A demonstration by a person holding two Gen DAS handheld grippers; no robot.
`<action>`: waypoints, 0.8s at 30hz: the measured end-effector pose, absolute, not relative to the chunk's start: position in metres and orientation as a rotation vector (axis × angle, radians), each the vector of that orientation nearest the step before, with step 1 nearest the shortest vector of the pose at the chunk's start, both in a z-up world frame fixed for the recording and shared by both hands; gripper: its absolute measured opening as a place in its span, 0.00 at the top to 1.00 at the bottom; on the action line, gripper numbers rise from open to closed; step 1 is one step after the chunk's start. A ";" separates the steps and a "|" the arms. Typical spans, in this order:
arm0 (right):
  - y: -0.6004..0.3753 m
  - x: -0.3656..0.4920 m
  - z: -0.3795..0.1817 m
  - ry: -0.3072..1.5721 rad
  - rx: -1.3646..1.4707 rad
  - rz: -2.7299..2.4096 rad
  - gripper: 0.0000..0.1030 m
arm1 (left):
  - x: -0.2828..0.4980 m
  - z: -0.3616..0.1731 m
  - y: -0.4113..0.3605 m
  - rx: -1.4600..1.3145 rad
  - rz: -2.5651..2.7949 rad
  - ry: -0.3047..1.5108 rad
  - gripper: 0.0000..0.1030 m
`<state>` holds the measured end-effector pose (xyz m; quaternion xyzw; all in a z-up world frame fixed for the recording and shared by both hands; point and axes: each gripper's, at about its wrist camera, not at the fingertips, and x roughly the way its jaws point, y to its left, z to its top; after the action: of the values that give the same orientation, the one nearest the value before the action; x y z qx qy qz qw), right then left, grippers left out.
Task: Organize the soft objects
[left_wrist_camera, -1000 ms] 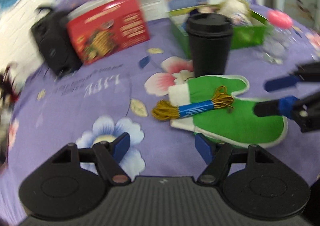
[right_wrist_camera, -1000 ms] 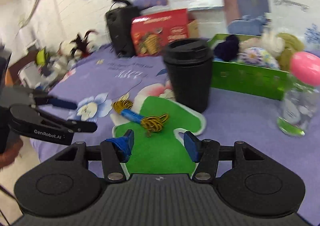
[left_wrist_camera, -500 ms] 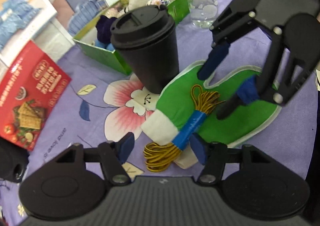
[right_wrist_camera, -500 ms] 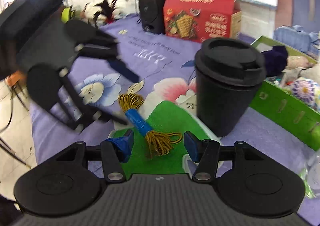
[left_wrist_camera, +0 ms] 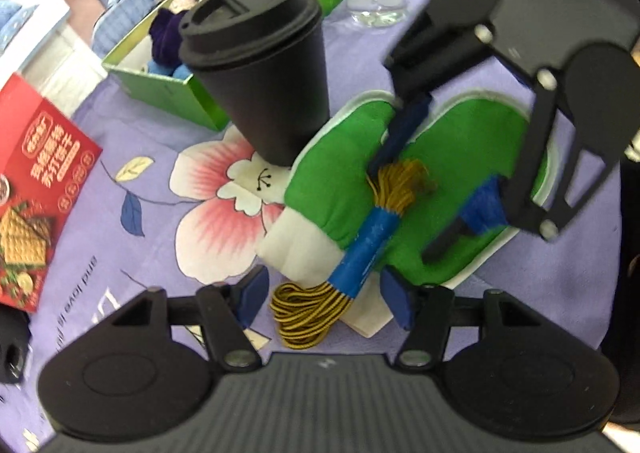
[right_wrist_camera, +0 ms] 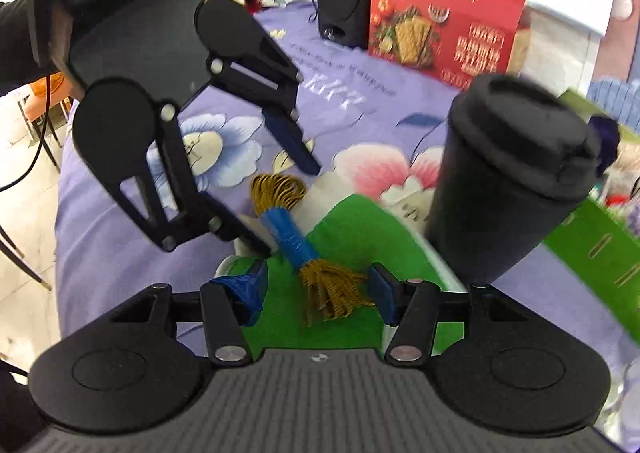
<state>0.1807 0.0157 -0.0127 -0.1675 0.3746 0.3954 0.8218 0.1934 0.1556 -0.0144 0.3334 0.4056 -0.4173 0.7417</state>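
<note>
Claws both gape: left claw (left_wrist_camera: 324,299) and right claw (right_wrist_camera: 316,291) apparently straddle opposite ends of cord bundle (left_wrist_camera: 362,249) on green mitten (left_wrist_camera: 460,173).

black left gripper (left_wrist_camera: 324,303) and right gripper (right_wrist_camera: 316,291), blue-padded fingers (left_wrist_camera: 252,295), silver screws, ribbed housing.

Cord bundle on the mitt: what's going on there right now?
Both grippers are open and closing in on the cord bundle from opposite ends. It lies across the green mitt beside the black cup. The left gripper straddles the looped end; the right gripper straddles the frayed end. Neither grips it yet. The green box of soft things sits behind the cup.
</note>
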 end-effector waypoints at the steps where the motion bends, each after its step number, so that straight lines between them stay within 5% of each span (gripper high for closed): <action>1: 0.015 0.179 -0.012 0.810 -0.332 0.854 0.61 | 0.193 -0.013 0.157 0.717 -0.919 0.902 0.39; 19: -0.013 0.154 -0.006 0.791 -0.261 0.729 0.60 | 0.174 -0.019 0.146 0.692 -0.953 1.004 0.39; 24: 0.007 0.133 -0.022 0.771 -0.435 0.776 0.60 | 0.159 -0.017 0.162 0.646 -0.963 1.080 0.39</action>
<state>0.1332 0.0067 -0.0223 -0.2050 0.3637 0.3659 0.8318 0.1586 0.1623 -0.0167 0.2901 0.4853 -0.4329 0.7021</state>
